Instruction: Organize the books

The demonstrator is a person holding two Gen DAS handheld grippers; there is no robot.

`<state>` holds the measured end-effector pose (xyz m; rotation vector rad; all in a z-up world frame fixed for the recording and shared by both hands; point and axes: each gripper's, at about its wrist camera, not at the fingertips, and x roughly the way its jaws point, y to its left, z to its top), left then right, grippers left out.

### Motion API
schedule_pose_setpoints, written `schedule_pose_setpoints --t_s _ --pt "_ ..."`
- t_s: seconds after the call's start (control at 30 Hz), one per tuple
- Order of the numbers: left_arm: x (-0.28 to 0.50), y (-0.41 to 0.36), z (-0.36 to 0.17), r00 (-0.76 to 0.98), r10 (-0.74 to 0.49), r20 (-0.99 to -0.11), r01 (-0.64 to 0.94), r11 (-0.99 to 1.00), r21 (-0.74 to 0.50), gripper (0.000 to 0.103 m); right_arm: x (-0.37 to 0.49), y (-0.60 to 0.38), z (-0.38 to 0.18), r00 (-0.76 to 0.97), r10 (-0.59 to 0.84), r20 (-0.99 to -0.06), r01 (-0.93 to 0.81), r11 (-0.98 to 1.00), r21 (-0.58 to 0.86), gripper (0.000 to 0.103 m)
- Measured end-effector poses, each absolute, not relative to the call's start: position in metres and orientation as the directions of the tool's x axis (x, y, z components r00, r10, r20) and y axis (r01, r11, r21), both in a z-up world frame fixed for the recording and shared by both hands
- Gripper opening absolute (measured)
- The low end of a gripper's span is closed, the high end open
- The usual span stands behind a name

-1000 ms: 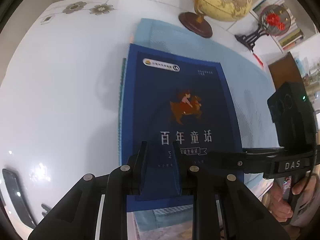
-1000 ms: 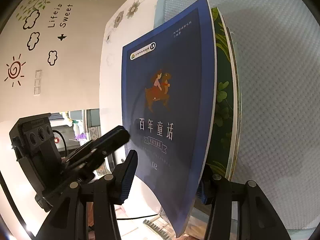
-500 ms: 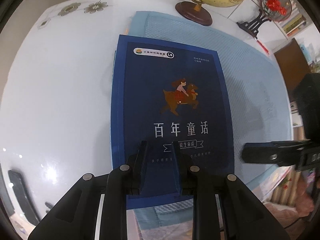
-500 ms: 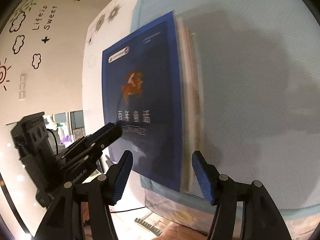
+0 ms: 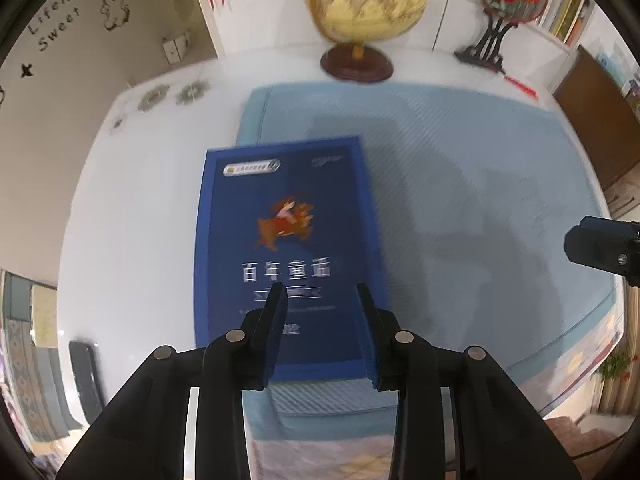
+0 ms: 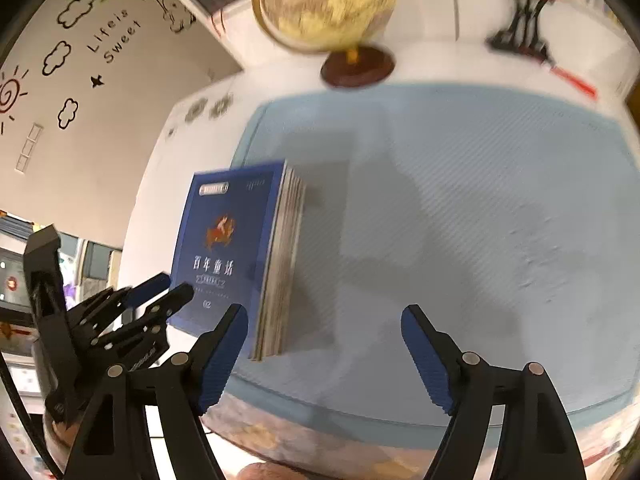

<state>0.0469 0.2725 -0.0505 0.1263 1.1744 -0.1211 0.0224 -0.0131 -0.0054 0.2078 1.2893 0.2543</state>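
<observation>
Both grippers have just been opening, nothing between them: the left gripper point(image 5: 320, 292) and right gripper point(image 6: 324, 316) gape over the book stack point(image 6: 240, 248) (1 tidy pile). I'd lift clear without nudging it on the mat point(image 6: 460, 200).

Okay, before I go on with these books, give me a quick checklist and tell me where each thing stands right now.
1. Stack of books flat on the blue mat: ok, blue book on top.
2. Edges of the stack squared: cannot tell, the picture is blurred.
3. Left gripper let go: ok, jaws have just been opening, nothing pressed between them.
4. Right gripper let go: ok, jaws have just been opening wide, nothing between them.
5. Globe clear of the stack: ok, it stands behind the mat.
6. More books waiting on the mat: none seen.
</observation>
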Motion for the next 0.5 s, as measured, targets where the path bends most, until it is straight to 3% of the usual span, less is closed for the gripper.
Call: schedule_pose_setpoints --t_s 0.1,0.17,0.2,0.23,0.37,0.5 --pt "0.035 0.259 -0.029 0.417 -0.021 -0.909 0.117 0.993 0.031 0.037 0.012 -0.026 0.018 0.331 0.242 -0.912 -0.085 0.97 0.227 0.081" --pt "0.03 0.25 -0.017 0.443 -0.019 -0.896 0.085 0.996 0.021 0.052 0.003 -0.035 0.03 0.383 0.196 -0.903 -0.082 0.981 0.178 0.088" --pt "0.029 0.247 -0.014 0.454 -0.02 -0.891 0.072 0.997 0.015 0.069 0.0 -0.038 0.035 0.396 0.183 -0.9 -0.083 0.983 0.163 0.088" --pt "0.024 0.243 -0.006 0.477 -0.021 -0.878 0.056 0.998 0.006 0.078 -0.004 -0.045 0.041 0.417 0.171 -0.893 -0.082 0.985 0.151 0.088" --pt "0.012 0.227 0.019 0.537 -0.002 -0.843 0.026 1.0 0.014 0.09 -0.012 -0.057 0.054 0.462 0.154 -0.874 -0.081 0.988 0.132 0.089" --pt "0.003 0.214 0.032 0.546 0.019 -0.838 0.002 1.0 0.024 0.091 -0.017 -0.062 0.059 0.482 0.157 -0.862 -0.087 0.988 0.131 0.089"
